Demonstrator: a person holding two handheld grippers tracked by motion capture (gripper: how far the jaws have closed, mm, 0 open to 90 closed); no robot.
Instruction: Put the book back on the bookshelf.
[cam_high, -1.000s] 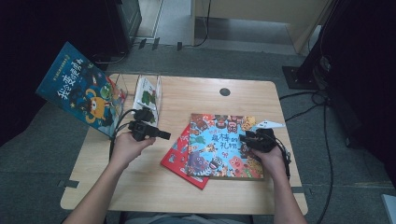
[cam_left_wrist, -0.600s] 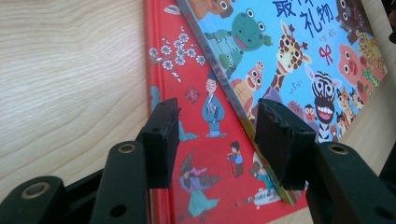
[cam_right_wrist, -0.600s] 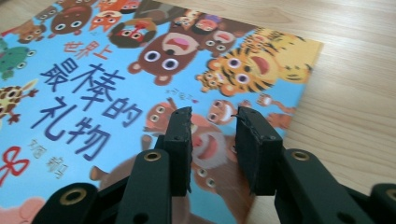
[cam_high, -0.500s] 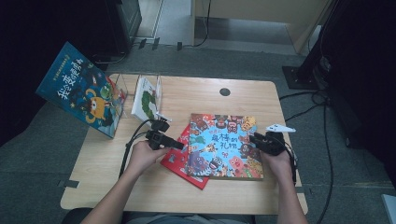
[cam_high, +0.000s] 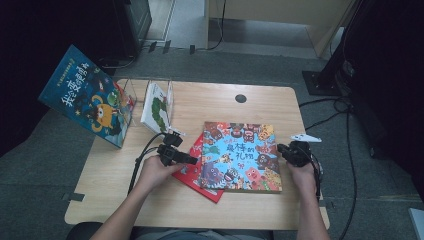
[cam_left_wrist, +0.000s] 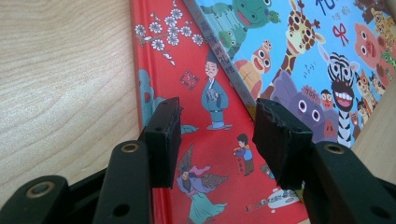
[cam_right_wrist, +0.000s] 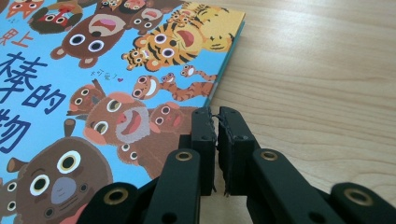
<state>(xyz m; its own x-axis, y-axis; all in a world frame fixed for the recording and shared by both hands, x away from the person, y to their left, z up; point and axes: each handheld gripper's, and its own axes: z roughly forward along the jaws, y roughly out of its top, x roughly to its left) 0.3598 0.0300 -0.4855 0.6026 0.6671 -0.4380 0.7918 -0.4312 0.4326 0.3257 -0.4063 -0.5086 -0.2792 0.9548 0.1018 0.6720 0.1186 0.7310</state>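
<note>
Pale wooden table (cam_high: 150, 210) is set with two picture books near its middle. A large blue animal-covered picture book (cam_high: 241, 156) is laid flat, overlapping a red hardcover picture book (cam_high: 192, 175) whose left part and near corner are left exposed beneath it. A clear plastic book stand (cam_high: 150, 102) is placed at the far left, with a white book held upright in it and a dark blue book leaned against its outer side; it is judged the likely place for the flat books.

The left gripper (cam_high: 186, 159) is held low over the red book's cover beside the blue book's spine, jaws parted with nothing clasped, judged ready for an edge.

The right gripper (cam_right_wrist: 215, 122) is set at the blue book's right edge; its jaws have just been closing and are seen nearly together, nothing between them, probably to nudge the book.
</note>
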